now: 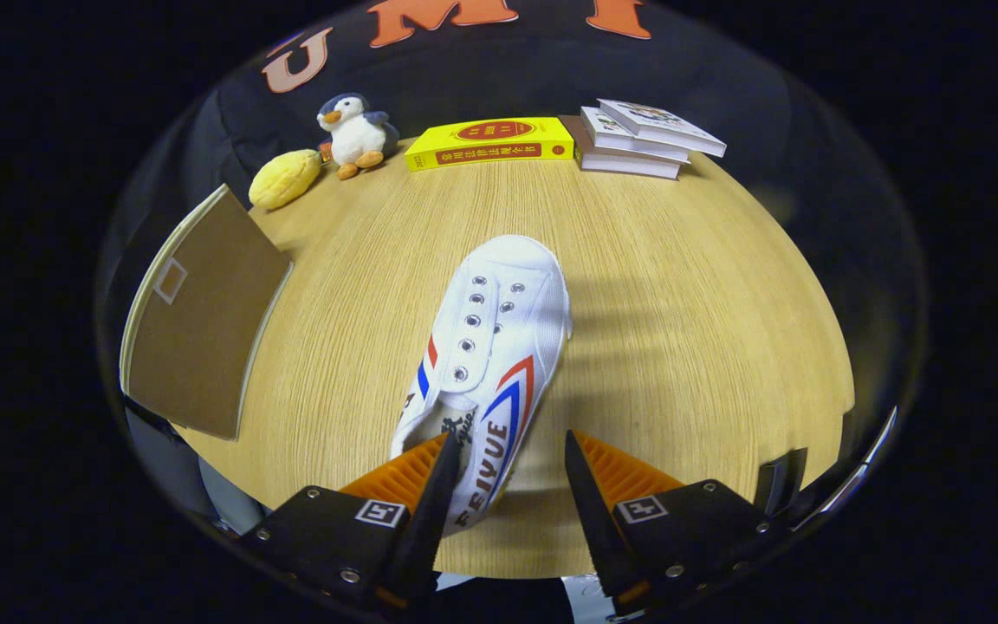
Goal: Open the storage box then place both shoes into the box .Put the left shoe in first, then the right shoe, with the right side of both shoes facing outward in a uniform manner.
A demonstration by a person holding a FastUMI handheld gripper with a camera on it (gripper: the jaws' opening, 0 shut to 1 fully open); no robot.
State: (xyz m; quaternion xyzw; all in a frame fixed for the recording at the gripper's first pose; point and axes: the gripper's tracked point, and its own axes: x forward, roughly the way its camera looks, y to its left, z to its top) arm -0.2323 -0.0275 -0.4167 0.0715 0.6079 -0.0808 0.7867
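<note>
- My gripper (506, 472) sits at the bottom centre of the frame with its fingers spread apart, clamping nothing.
- The white shoe (490, 364) lies on the wooden table (681, 347) in the middle of the frame, heel end towards me and toe pointing away to the upper centre.
- Its long axis runs from lower left to upper right, slightly tilted against the line of my fingers.
- The heel end reaches into the gap between my fingers, close against the left finger (430, 494); I cannot tell whether that finger touches it.
- The right finger (590, 494) stands apart from the shoe, with bare table between them.
- The striped, lettered side of the shoe faces that right finger.
- As I judge it, the coming move turns on centring the heel between the fingers before I close.
- A flat brown panel (196, 338) with pale edges lies at the left of the frame, well apart from the shoe; it may be part of the storage box, but I cannot tell, and I see nothing in it.
- At the top of the frame, beyond the shoe, sit a yellow plush (284, 178), a penguin toy (356, 134), a yellow book (490, 143) and a stack of books (642, 139).
</note>
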